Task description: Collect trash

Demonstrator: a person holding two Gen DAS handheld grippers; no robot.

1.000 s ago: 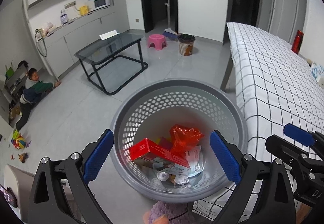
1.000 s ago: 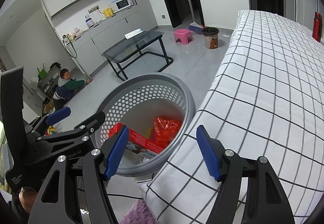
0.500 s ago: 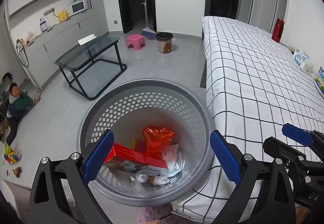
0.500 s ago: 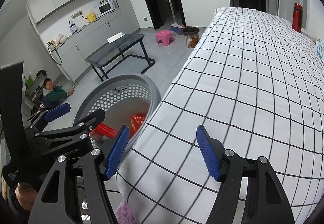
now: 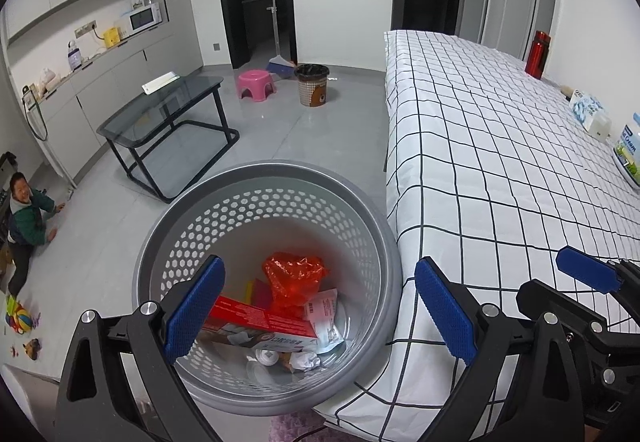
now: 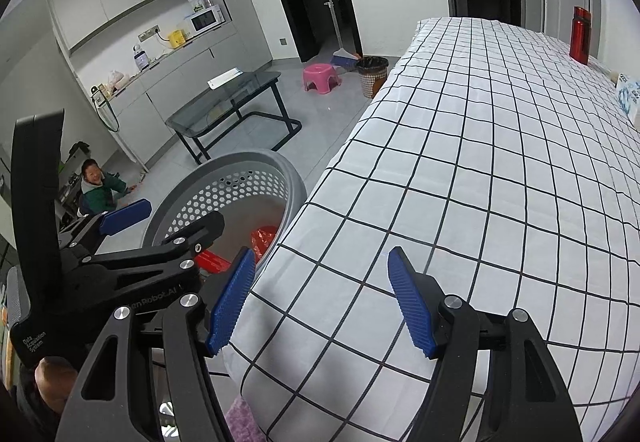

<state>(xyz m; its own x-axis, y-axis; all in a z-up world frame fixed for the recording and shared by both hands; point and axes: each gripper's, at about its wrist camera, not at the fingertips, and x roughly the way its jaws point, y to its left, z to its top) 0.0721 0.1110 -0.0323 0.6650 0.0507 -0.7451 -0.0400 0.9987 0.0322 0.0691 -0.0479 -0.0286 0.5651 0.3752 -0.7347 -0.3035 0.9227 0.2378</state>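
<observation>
A grey perforated basket (image 5: pixel 264 178) stands on the floor against the bed's corner. It holds a red box (image 5: pixel 260 320), a crumpled red plastic bag (image 5: pixel 294 274) and white paper scraps (image 5: pixel 324 310). My left gripper (image 5: pixel 320 308) is open and empty, hovering above the basket. My right gripper (image 6: pixel 322 300) is open and empty over the near corner of the checked bed (image 6: pixel 480 162). The basket also shows in the right wrist view (image 6: pixel 240 170), left of the bed.
On the bed's far right side lie a tissue pack (image 5: pixel 588 112), a cream tub (image 5: pixel 630 150) and a red bottle (image 5: pixel 538 54). A glass table (image 5: pixel 168 122), pink stool (image 5: pixel 256 82), brown bin (image 5: pixel 312 84) and a child (image 5: pixel 26 210) are on the floor.
Both grippers have swung to the right, so the basket slid left in both views and more of the bed came into sight. Both stayed open.
</observation>
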